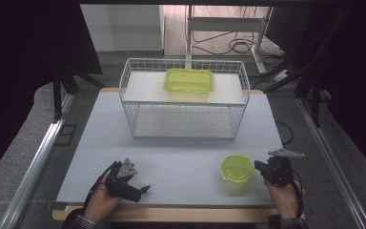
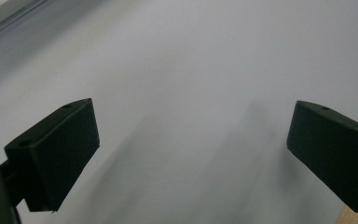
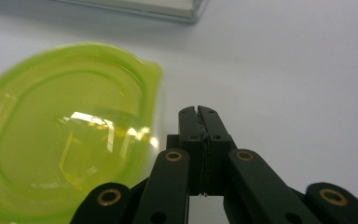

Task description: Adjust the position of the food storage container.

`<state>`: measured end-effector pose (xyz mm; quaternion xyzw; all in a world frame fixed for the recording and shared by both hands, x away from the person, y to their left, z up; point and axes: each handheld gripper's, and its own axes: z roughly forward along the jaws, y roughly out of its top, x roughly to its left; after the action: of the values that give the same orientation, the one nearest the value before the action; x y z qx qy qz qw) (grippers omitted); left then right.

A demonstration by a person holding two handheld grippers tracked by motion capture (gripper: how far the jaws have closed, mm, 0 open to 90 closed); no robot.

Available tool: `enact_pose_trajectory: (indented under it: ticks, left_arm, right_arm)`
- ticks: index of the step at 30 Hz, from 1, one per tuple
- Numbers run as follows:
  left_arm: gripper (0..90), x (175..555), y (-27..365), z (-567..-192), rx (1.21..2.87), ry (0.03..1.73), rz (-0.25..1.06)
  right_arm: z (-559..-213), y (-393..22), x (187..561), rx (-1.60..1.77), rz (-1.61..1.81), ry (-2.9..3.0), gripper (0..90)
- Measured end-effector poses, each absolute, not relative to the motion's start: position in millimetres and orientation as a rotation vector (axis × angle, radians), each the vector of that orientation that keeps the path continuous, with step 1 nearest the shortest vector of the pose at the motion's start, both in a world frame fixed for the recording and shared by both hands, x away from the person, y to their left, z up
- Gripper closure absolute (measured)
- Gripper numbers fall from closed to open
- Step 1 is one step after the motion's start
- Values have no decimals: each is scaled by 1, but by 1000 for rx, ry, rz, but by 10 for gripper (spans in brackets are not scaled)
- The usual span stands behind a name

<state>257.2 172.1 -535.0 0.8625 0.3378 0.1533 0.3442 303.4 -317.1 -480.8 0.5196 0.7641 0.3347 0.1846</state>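
Round green container (image 1: 238, 168) sits on the table's (image 1: 181, 167) near right, just beside the right gripper (image 3: 198, 111), jaws pressed together and empty; left gripper (image 2: 191, 135) gapes wide. Probably light, stiff, slick plastic: best pinched at its rim tab

Black tools (image 1: 145, 189) (image 3: 198, 114) — brass rivets, grey three-cornered plates, trailing cables.

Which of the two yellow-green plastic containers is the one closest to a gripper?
The round yellow-green plastic container on the bare table, just left of the shut right gripper. The rectangular yellow-green plastic container sits far off on the white wire basket's upper shelf.
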Motion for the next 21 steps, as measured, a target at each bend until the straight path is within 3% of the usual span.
enact_pose_trajectory:
  ticks: [7, 21]
  left_arm:
    - [24, 257, 170, -536, 2260, 863, 395]
    - [27, 257, 168, -537, 2274, 853, 400]
  right_arm:
    - [-499, -321, 295, 1524, 961, 2249, 886]
    - [-504, -290, 296, 1439, 964, 2345, 887]
